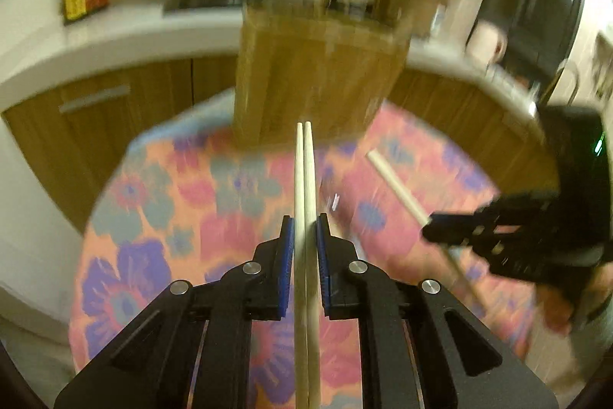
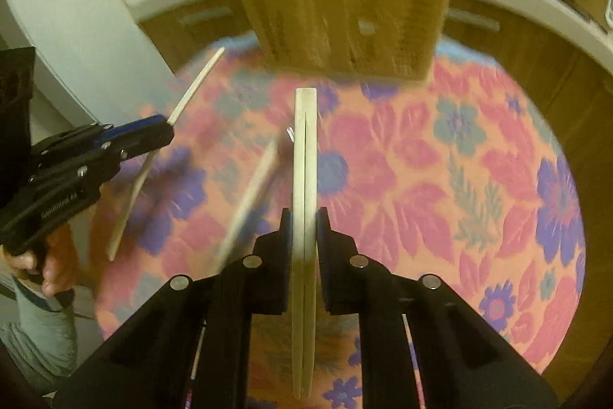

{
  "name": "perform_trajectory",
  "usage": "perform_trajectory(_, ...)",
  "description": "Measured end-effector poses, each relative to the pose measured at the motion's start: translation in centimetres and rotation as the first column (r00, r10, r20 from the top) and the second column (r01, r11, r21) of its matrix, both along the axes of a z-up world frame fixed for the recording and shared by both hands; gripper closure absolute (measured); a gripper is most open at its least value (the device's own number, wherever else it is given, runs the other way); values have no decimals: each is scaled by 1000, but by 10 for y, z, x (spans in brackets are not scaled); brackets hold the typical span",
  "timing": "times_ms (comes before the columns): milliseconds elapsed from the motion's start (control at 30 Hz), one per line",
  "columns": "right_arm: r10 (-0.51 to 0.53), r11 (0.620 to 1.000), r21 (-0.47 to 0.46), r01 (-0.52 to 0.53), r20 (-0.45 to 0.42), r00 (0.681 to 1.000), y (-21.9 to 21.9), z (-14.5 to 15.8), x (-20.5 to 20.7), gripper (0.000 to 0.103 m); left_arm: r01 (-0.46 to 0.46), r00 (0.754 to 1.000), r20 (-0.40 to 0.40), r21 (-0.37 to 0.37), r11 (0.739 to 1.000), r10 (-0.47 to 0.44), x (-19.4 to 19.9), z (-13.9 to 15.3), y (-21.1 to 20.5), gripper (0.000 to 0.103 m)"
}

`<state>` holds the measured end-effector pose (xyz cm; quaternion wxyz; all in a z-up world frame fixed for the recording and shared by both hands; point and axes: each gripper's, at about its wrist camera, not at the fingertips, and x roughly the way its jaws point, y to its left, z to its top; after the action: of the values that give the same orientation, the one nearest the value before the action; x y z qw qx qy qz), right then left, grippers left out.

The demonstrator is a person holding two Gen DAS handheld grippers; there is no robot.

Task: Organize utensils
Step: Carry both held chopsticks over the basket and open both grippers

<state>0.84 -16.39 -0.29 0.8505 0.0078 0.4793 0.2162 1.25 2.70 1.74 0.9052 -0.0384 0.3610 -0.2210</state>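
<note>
Left wrist: left gripper [image 1: 305, 230] jaws narrow, clamped on a chopstick pair [image 1: 304, 179], long axis straight ahead, tips twd the wood block [image 1: 314, 79]. Both held above the floral cloth [image 1: 172, 198]; free cloth to the left, table edge curves near the cabinets [image 1: 115, 94].

Right wrist: right gripper [image 2: 305, 229] jaws narrow, gripping a 2nd pair [image 2: 305, 148], axis fwd twd the block. One loose chopstick [image 2: 249, 194] lies diagonal on the cloth just left. Open cloth to the right. Pics blurred.
</note>
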Motion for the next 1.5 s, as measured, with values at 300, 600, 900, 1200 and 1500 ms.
perform_trajectory(300,-76,988,152,26,332,940,-14,106,21,93,4,951,305,-192,981,56,21,96,4,93)
perform_trajectory(600,-193,973,213,90,534,823,-5,156,81,93,-18,889,434,-282,959,144,86,130,-14,93)
perform_trajectory(900,-284,957,225,181,625,727,10,143,128,93,-37,857,478,-322,946,196,144,128,-11,93)
perform_trajectory(1200,-323,946,249,209,642,695,9,114,138,92,-75,831,512,-287,955,219,156,92,-19,92)
perform_trajectory(1500,-318,945,264,194,602,733,-6,105,114,73,-53,857,477,-296,954,196,133,81,-1,86)
